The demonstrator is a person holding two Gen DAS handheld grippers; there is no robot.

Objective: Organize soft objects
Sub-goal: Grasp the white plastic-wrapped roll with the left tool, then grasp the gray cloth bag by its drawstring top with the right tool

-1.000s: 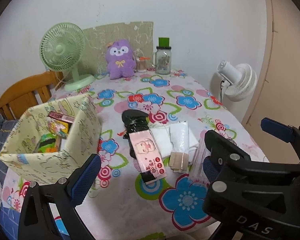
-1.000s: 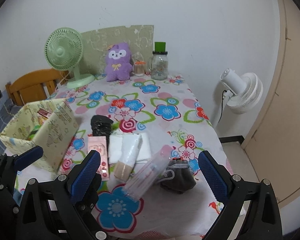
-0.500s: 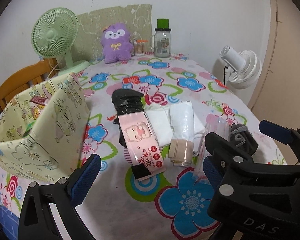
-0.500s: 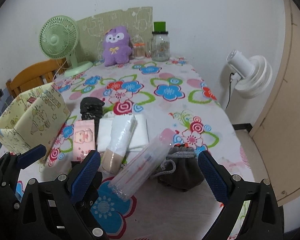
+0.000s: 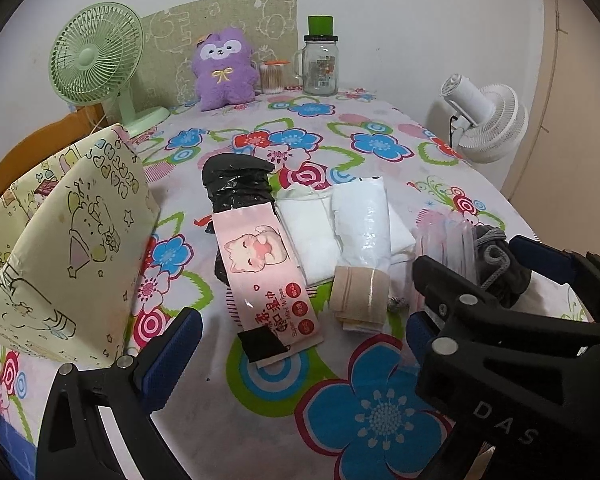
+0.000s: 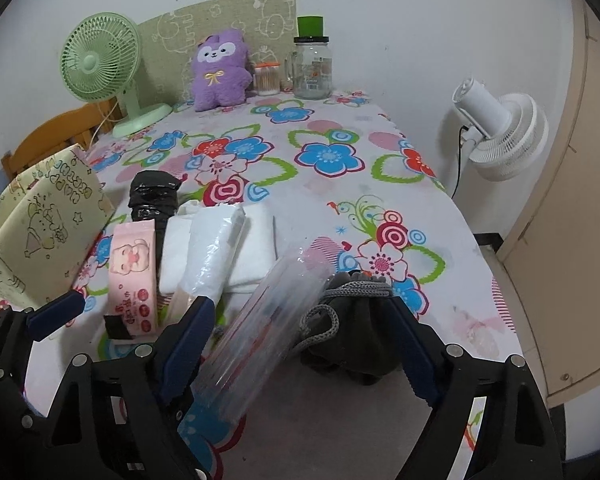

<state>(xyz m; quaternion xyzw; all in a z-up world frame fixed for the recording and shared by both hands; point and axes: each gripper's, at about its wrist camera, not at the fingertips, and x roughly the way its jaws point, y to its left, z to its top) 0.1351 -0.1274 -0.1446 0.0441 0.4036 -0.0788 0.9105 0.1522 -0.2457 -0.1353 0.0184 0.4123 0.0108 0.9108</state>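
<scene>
Two grippers, fingers apart: right gripper [image 6: 300,344] just closing around one clear pack [image 6: 260,320], left gripper [image 5: 304,344] empty.

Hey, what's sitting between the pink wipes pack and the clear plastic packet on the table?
White folded cloths and a white plastic-wrapped bundle with a beige band, clearest in the left wrist view.

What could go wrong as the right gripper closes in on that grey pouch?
1. The clear plastic pack also lies between the right gripper fingers, beside the grey drawstring pouch; the jaws, just closing, may catch both.
2. The pouch's loose cord could snag a finger.
</scene>
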